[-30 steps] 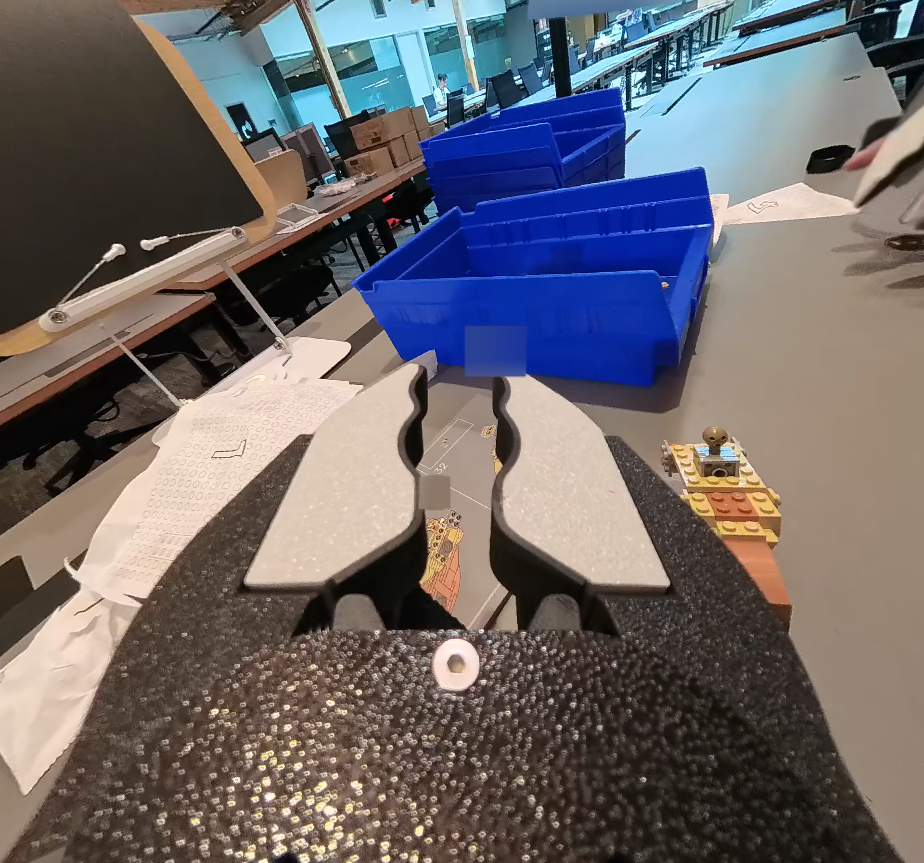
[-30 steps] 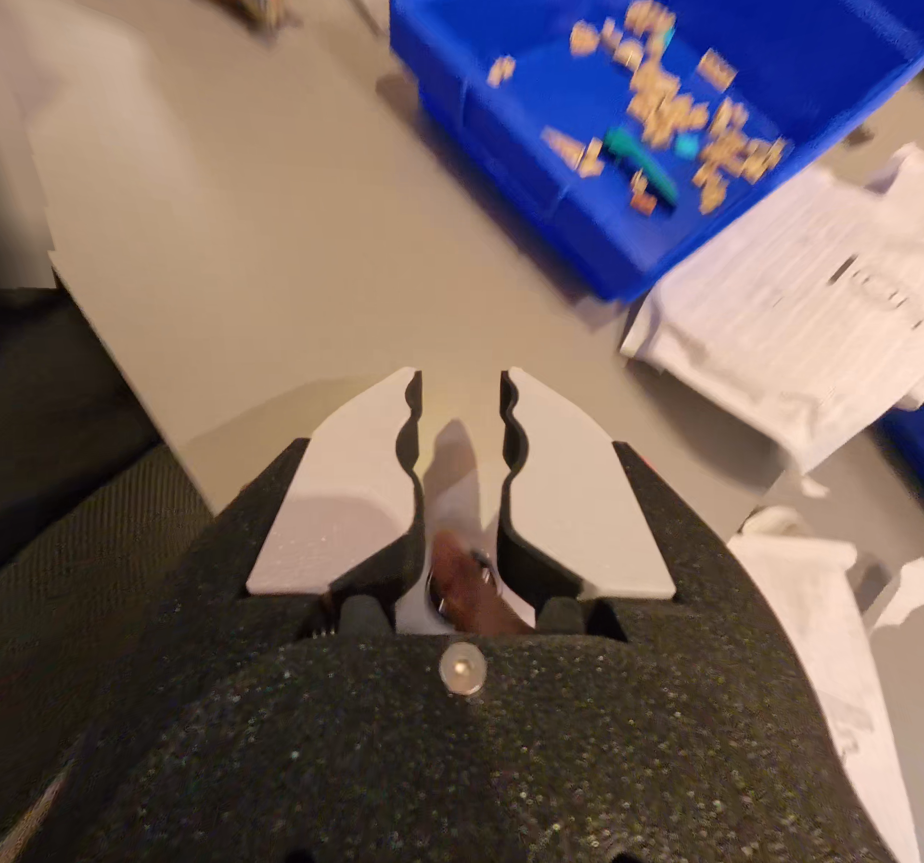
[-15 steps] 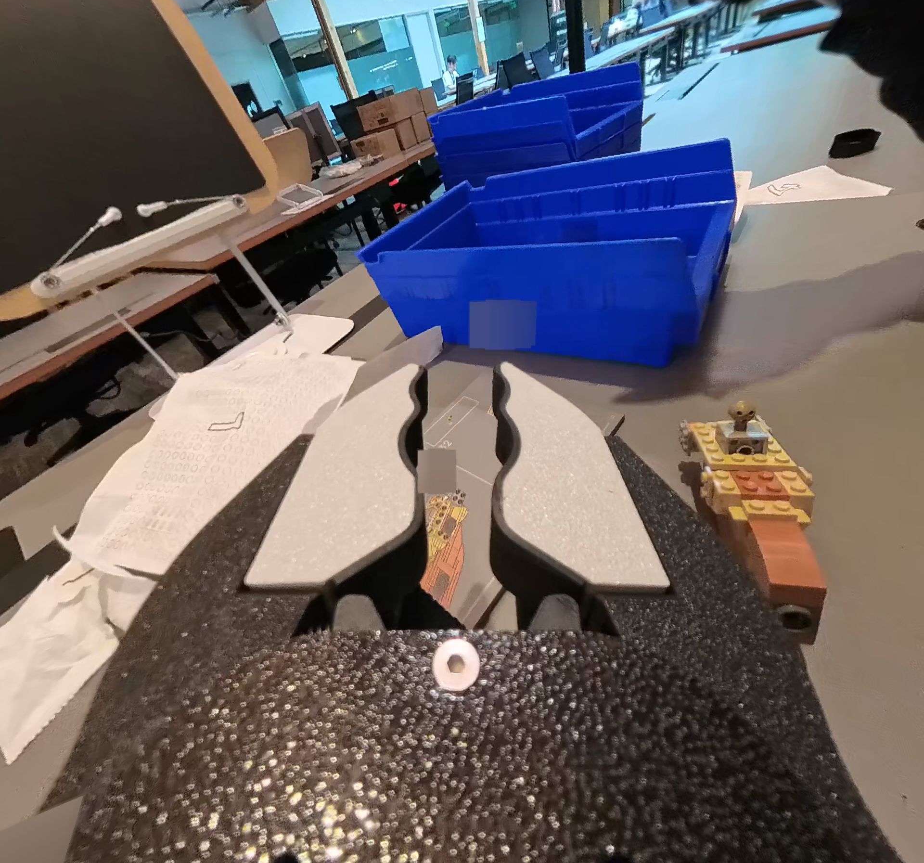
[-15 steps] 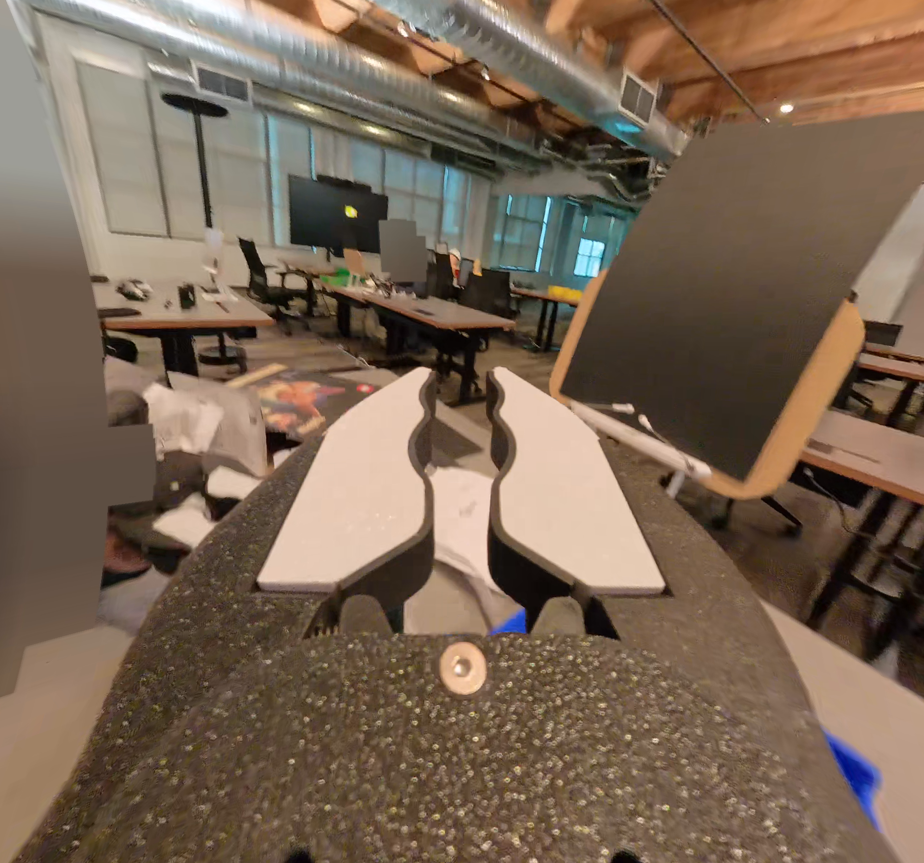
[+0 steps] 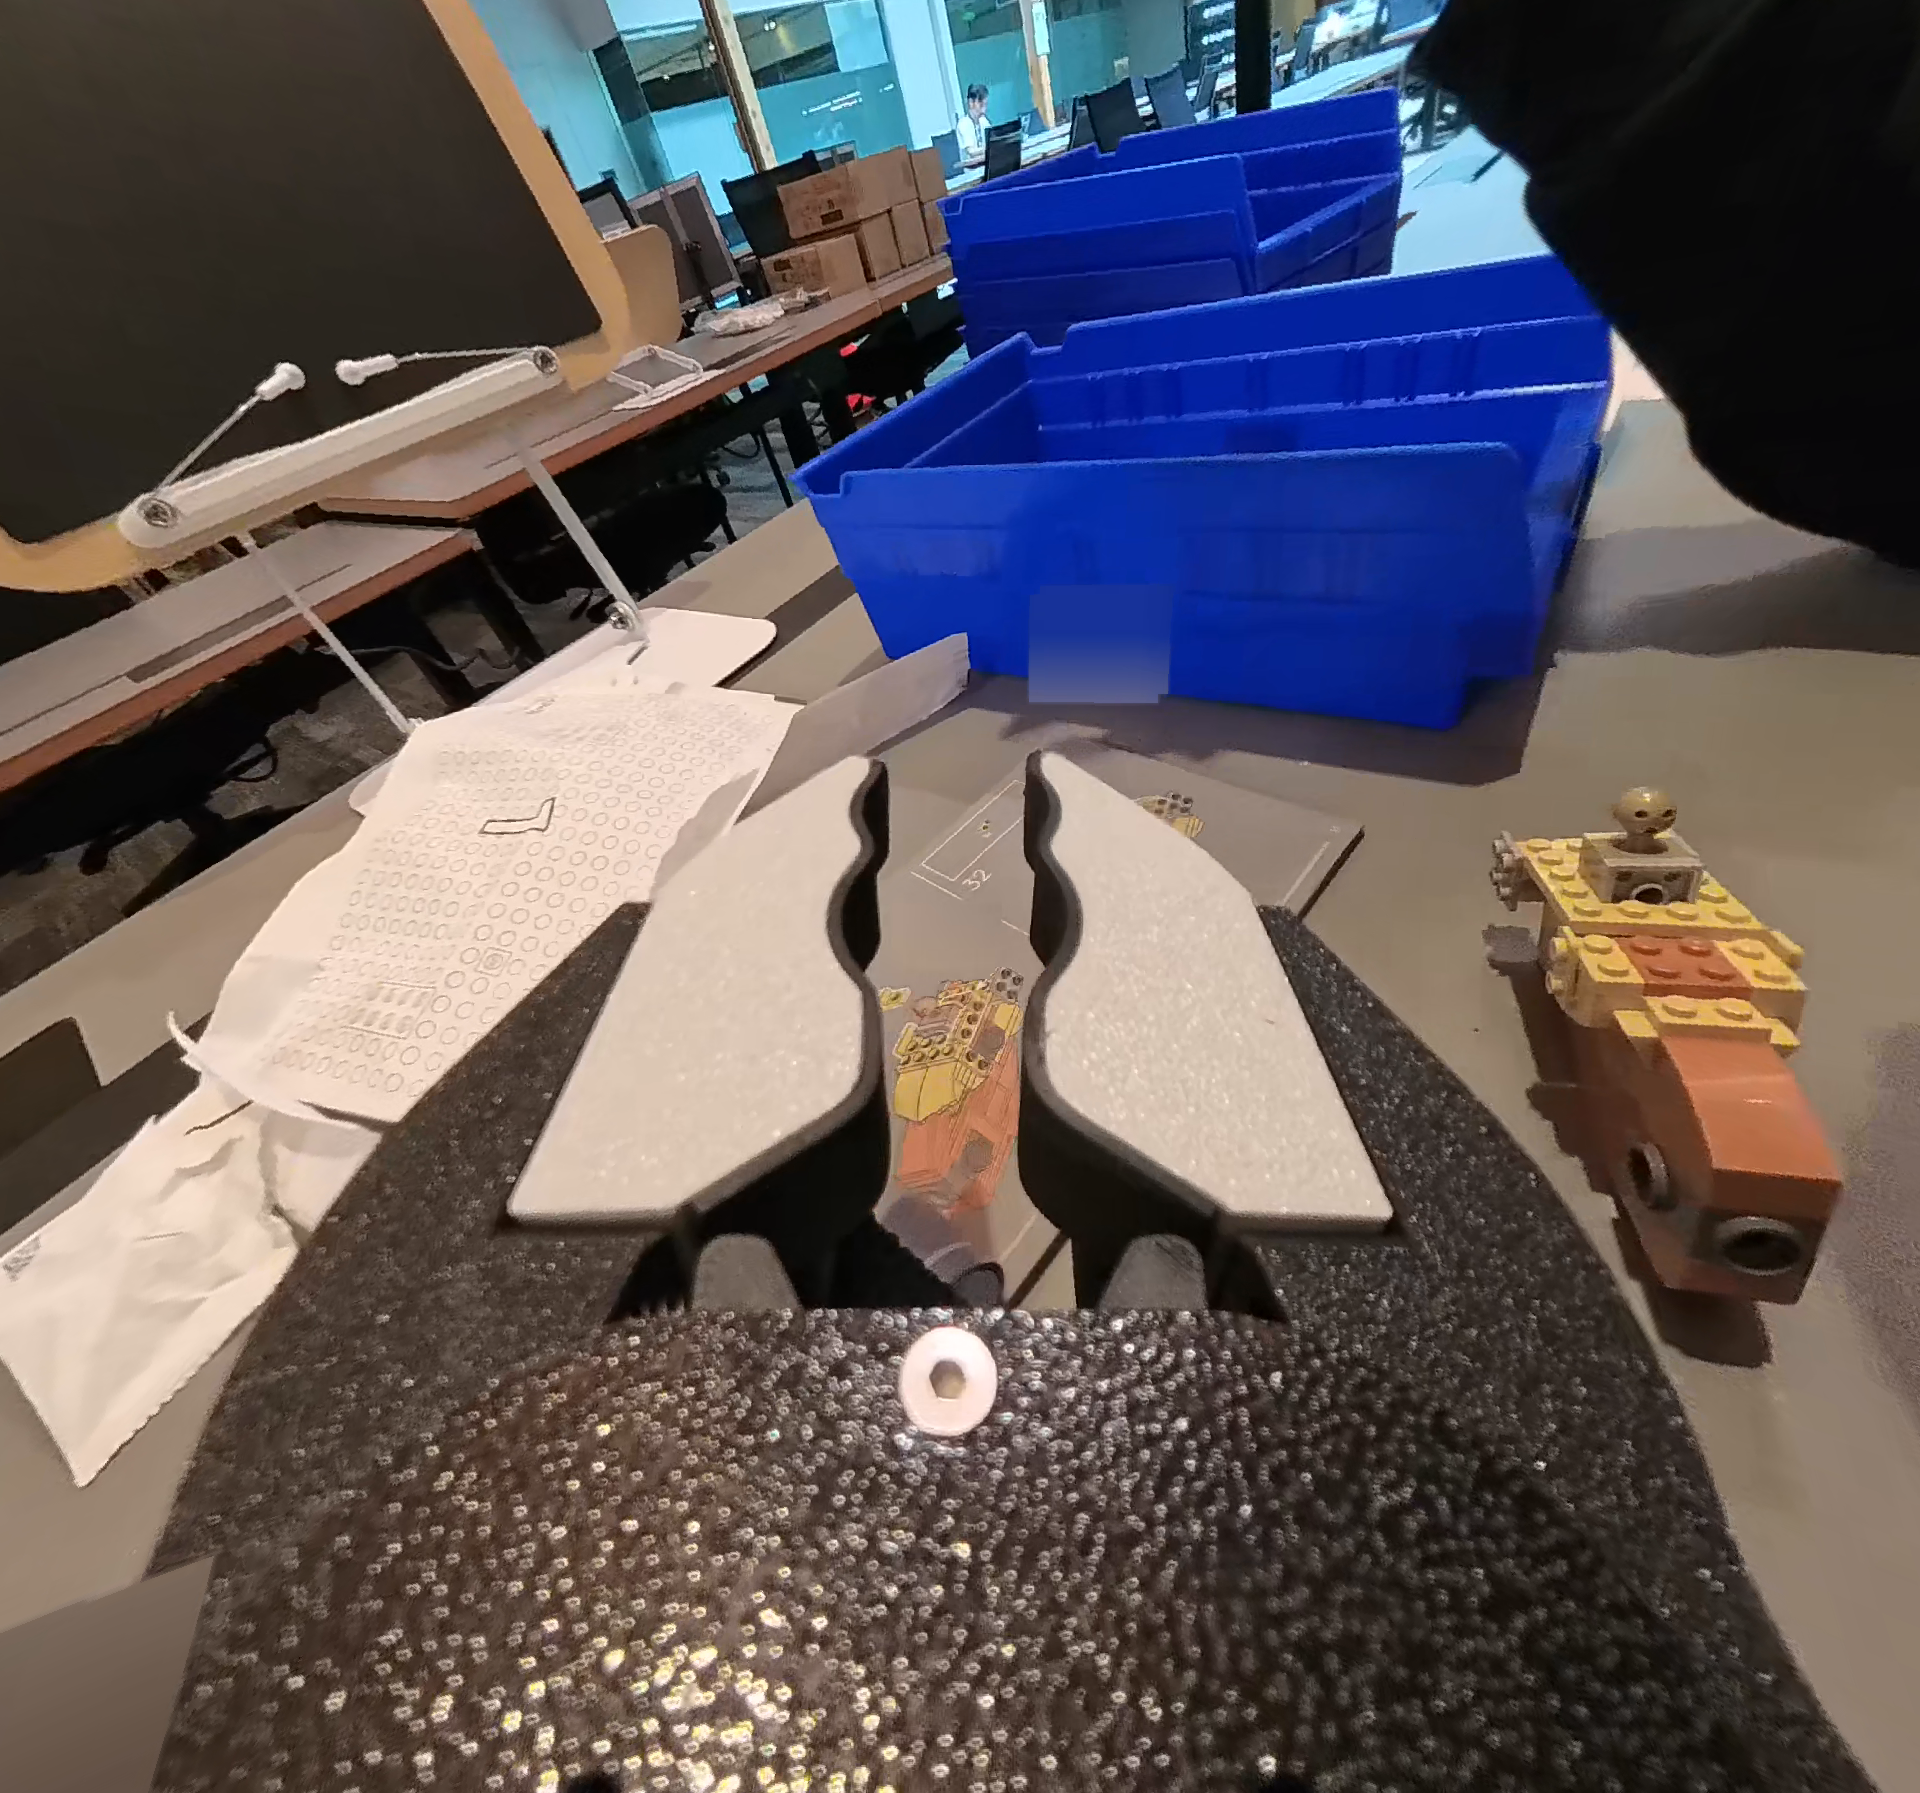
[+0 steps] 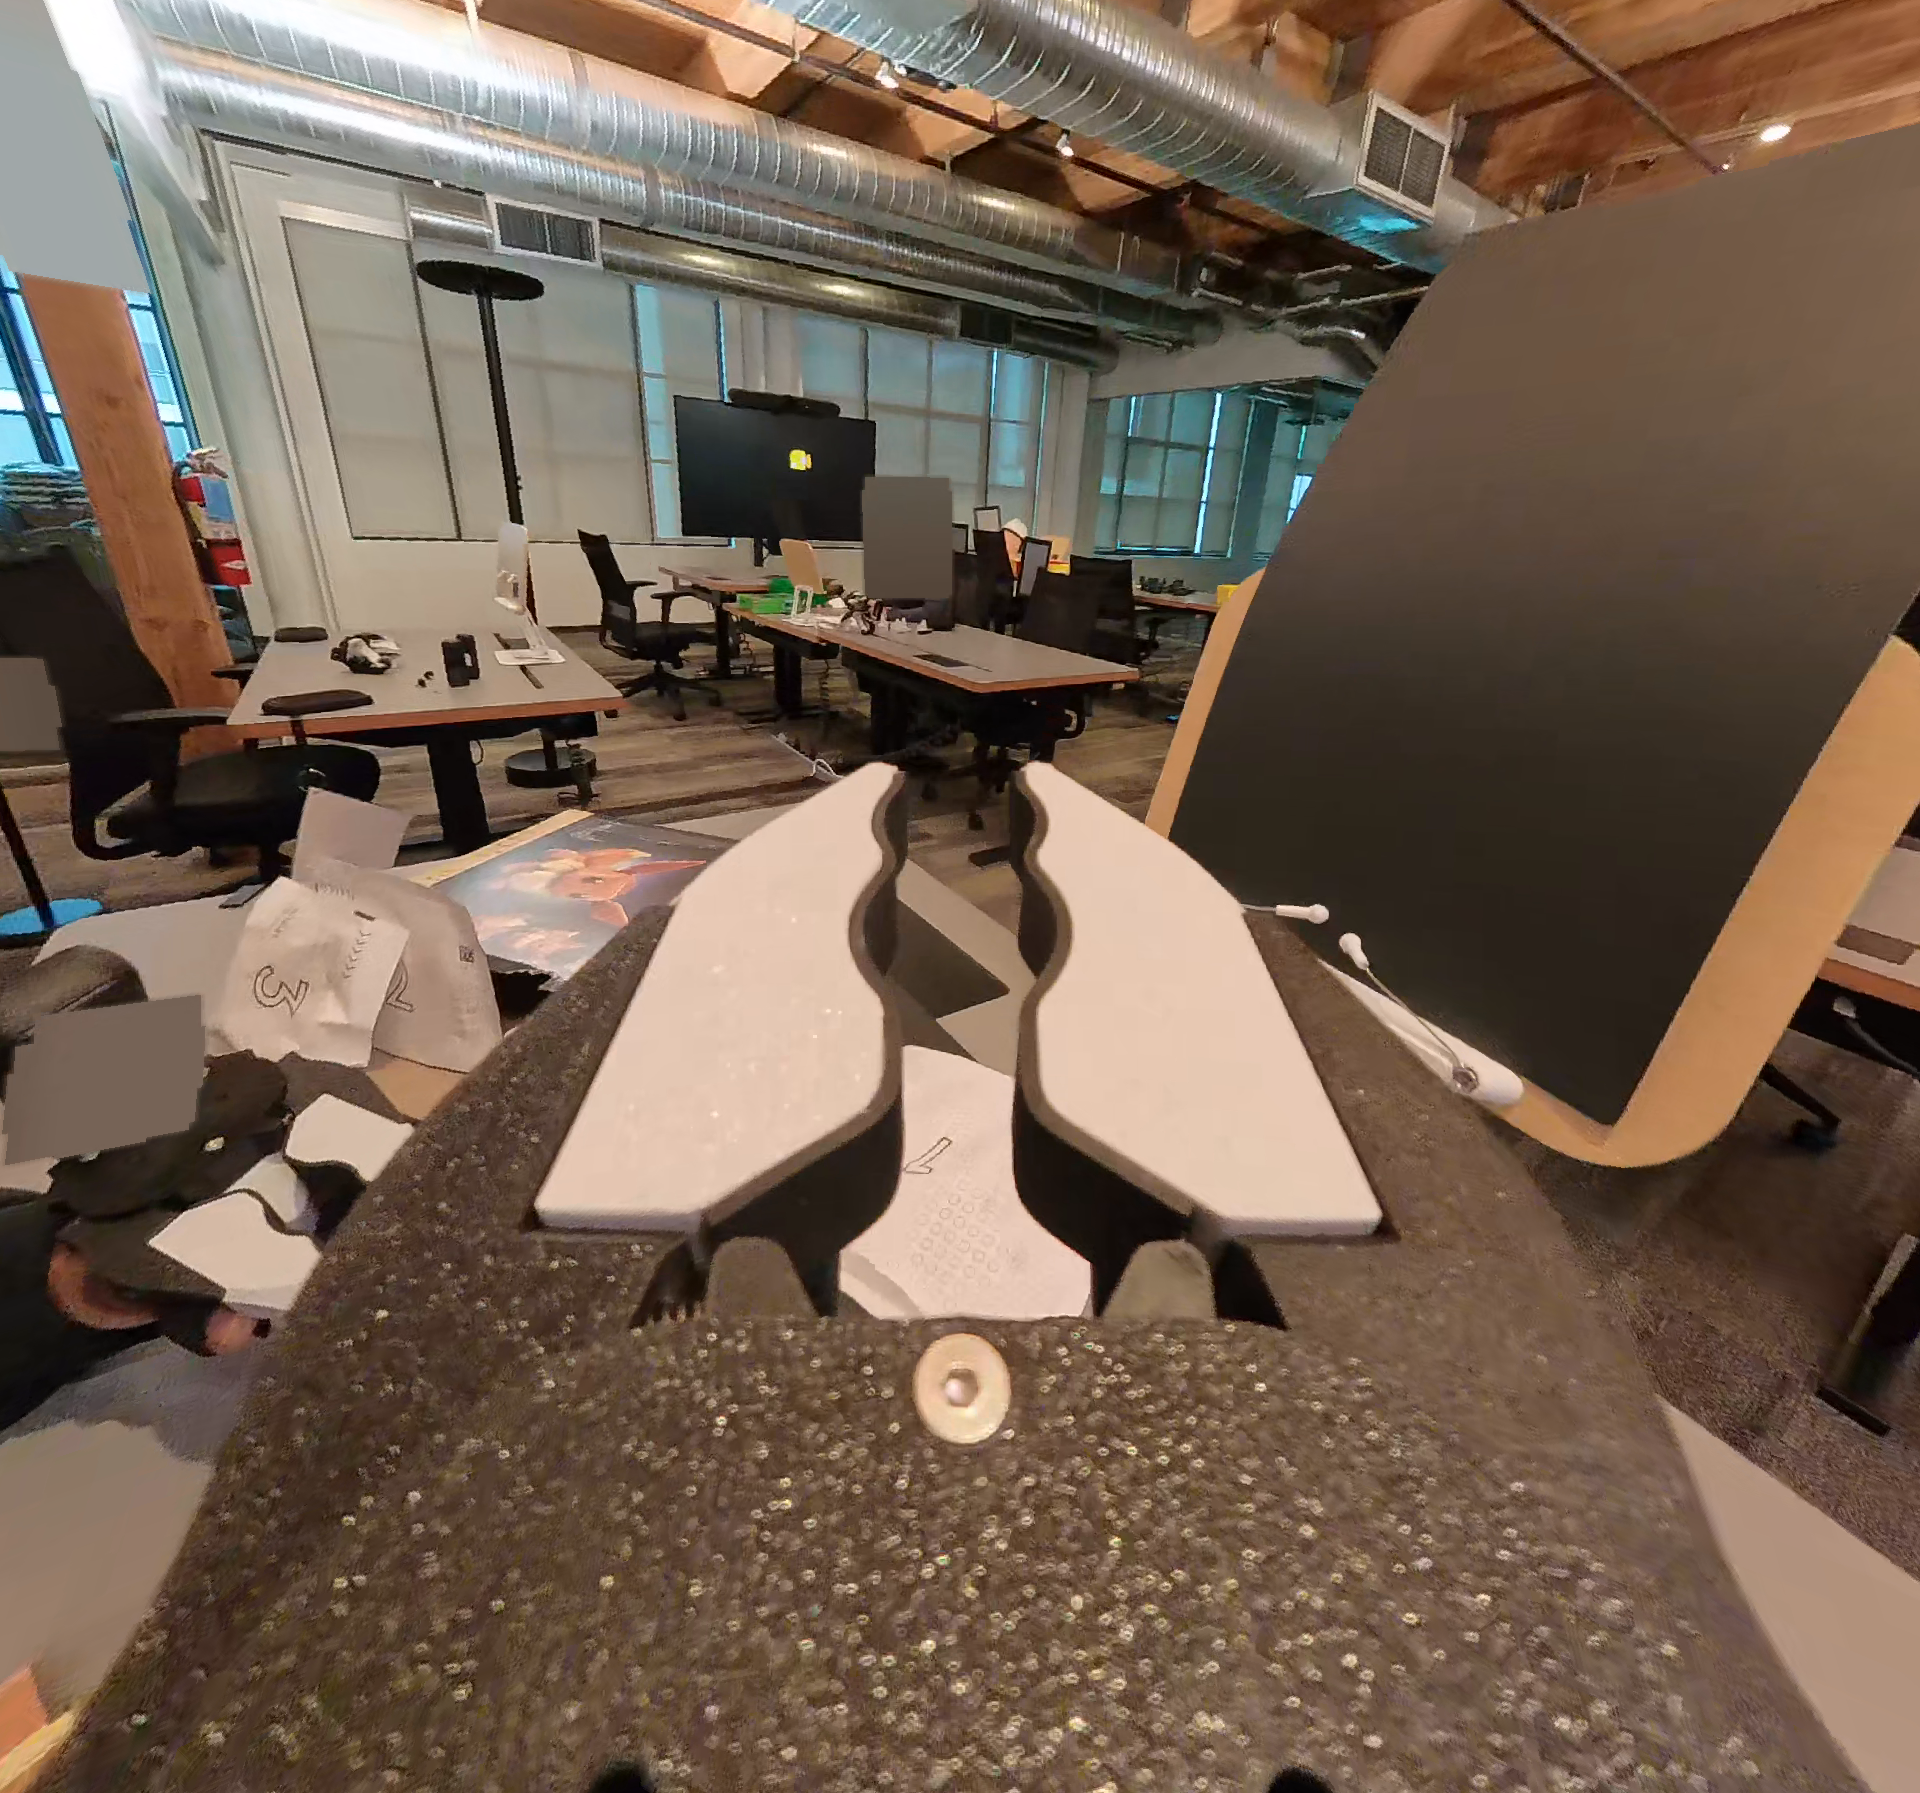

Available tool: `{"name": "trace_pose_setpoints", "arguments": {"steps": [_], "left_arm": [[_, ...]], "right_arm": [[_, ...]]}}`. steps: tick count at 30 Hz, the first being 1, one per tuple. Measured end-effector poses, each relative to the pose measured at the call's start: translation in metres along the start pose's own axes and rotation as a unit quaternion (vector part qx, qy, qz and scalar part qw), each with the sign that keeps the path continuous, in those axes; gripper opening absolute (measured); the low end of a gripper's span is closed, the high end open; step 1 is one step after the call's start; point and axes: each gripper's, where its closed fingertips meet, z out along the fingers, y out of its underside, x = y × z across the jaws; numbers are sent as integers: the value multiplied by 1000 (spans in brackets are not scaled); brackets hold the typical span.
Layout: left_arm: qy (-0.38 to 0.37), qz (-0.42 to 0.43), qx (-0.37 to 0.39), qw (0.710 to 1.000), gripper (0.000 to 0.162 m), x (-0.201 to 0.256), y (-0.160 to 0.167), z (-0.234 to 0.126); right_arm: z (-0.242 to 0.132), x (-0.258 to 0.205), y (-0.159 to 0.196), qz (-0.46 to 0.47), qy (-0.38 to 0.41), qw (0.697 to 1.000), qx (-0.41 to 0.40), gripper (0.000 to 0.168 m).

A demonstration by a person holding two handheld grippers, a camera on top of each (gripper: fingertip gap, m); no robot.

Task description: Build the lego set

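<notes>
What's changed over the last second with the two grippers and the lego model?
The right gripper swung up from looking down at the bin of bricks to facing out across the office. The left gripper eased nearer the table, so the lego model now shows whole at its right. Both grippers stay open and empty; model, booklet and blue bin lie where they were.

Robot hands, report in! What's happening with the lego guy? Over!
Left gripper open, empty. Right gripper open, empty. Lego model on table, untouched. Nothing blocking.
</notes>
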Motion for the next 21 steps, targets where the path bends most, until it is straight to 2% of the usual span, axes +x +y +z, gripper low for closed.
{"name": "trace_pose_setpoints", "arguments": {"steps": [8, 21], "left_arm": [[-31, 12, -6, 999, 24, -14, 9, -2], [-33, 11, -11, 999, 24, -16, 15, -2]], "right_arm": [[21, 10, 9, -21, -21, 999, -18, 19], [28, 6, 43, -46, -41, 993, -98, 20]]}}
